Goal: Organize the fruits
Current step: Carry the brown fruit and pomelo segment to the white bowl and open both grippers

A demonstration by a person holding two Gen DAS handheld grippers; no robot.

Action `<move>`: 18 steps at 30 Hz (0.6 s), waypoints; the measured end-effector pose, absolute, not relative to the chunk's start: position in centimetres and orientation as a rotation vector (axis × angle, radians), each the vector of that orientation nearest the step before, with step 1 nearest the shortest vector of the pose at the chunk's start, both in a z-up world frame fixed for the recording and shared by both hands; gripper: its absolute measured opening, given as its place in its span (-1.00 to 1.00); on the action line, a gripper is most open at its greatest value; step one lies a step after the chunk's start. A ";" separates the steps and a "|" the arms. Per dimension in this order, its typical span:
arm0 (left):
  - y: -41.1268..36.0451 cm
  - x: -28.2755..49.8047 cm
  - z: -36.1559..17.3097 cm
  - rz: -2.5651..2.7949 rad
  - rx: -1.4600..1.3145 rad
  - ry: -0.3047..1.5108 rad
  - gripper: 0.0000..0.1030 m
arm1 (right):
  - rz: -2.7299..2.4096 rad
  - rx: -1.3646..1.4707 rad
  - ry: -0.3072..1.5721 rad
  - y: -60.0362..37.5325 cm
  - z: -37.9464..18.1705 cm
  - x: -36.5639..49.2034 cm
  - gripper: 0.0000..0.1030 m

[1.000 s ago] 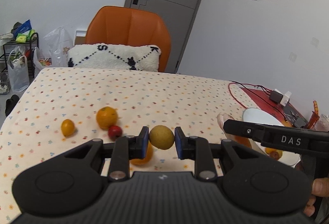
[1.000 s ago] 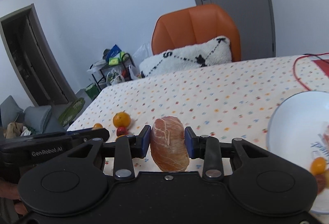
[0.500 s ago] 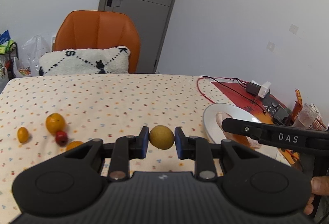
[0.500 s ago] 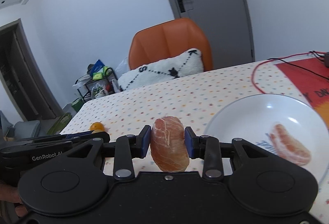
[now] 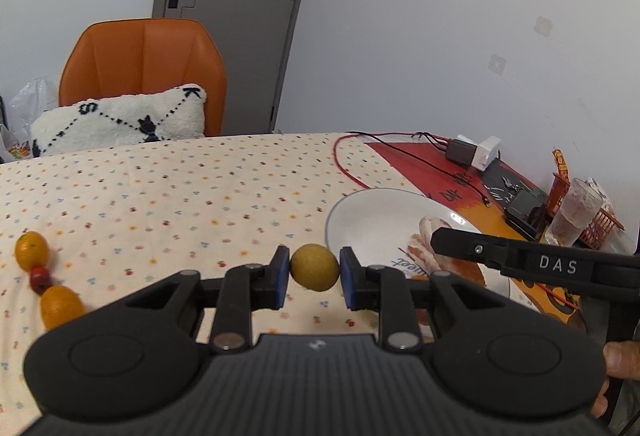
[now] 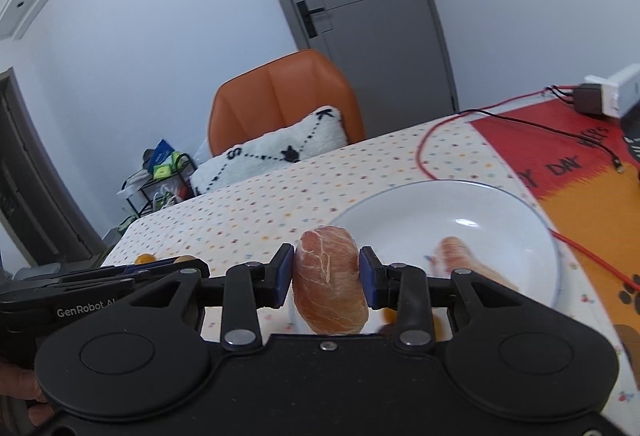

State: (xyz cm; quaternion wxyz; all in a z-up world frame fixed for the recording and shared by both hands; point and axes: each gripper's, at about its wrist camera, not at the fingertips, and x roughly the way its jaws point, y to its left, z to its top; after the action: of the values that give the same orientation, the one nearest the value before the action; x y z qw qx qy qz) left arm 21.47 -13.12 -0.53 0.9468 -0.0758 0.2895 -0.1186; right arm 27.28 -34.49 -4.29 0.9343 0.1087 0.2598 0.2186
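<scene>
My left gripper (image 5: pixel 315 278) is shut on a small round yellow-green fruit (image 5: pixel 315 267), held above the dotted tablecloth just left of the white plate (image 5: pixel 372 214). My right gripper (image 6: pixel 325 278) is shut on a peeled pink-orange citrus segment (image 6: pixel 330 284), held over the near rim of the same plate (image 6: pixel 420 204). Another peeled segment (image 6: pixel 456 256) lies in the plate. Two oranges (image 5: pixel 30 245) (image 5: pixel 60 306) and a small red fruit (image 5: pixel 39 276) rest on the cloth at the far left.
An orange chair (image 5: pixel 140 56) with a white cushion (image 5: pixel 120 120) stands behind the table. Red and black cables (image 5: pixel 400 144), chargers (image 5: pixel 474 150), a glass (image 5: pixel 574 210) and a red mat (image 6: pixel 560 152) crowd the right side. A hand (image 5: pixel 618 358) grips the right tool.
Both grippers have swept to the right with their fruit, from over the loose oranges toward the plate. The plate now fills more of both views; the oranges have slid to the left edge.
</scene>
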 end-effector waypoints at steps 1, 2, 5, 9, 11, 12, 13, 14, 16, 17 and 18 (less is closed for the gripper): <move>-13.5 21.7 -0.6 -0.246 -0.152 0.592 -0.52 | 0.443 0.228 0.532 -34.9 -4.4 27.4 -0.35; -13.9 21.9 -0.7 -0.250 -0.148 0.595 -0.52 | 0.439 0.232 0.533 -35.2 -4.5 27.6 -0.35; -15.1 22.5 -0.9 -0.264 -0.140 0.603 -0.52 | 0.430 0.245 0.538 -36.2 -4.9 28.1 -0.35; -16.5 23.5 -1.3 -0.281 -0.129 0.616 -0.52 | 0.422 0.259 0.540 -37.3 -5.2 28.7 -0.35; -17.2 24.1 -1.5 -0.291 -0.124 0.620 -0.51 | 0.414 0.267 0.542 -37.8 -5.4 28.9 -0.35; -17.6 24.4 -1.5 -0.296 -0.121 0.622 -0.51 | 0.409 0.271 0.542 -38.1 -5.5 29.0 -0.35; -17.9 24.6 -1.6 -0.301 -0.117 0.624 -0.51 | 0.404 0.276 0.541 -38.4 -5.6 29.1 -0.35; -18.2 24.8 -1.7 -0.304 -0.114 0.628 -0.51 | 0.400 0.282 0.541 -38.6 -5.7 29.3 -0.35; -18.7 25.4 -1.9 -0.311 -0.110 0.639 -0.51 | 0.390 0.291 0.544 -39.1 -5.9 29.6 -0.35; -19.0 25.6 -2.0 -0.311 -0.110 0.646 -0.51 | 0.386 0.295 0.546 -39.3 -6.1 29.8 -0.35; -19.1 25.8 -2.2 -0.305 -0.110 0.649 -0.50 | 0.383 0.298 0.548 -39.4 -6.2 29.9 -0.35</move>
State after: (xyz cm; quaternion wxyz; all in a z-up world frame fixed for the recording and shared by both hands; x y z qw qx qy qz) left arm 25.80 -19.09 -2.18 0.9349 -0.0537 0.3176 -0.1492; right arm 29.93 -39.42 -6.17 0.9338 0.1458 0.2679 0.1870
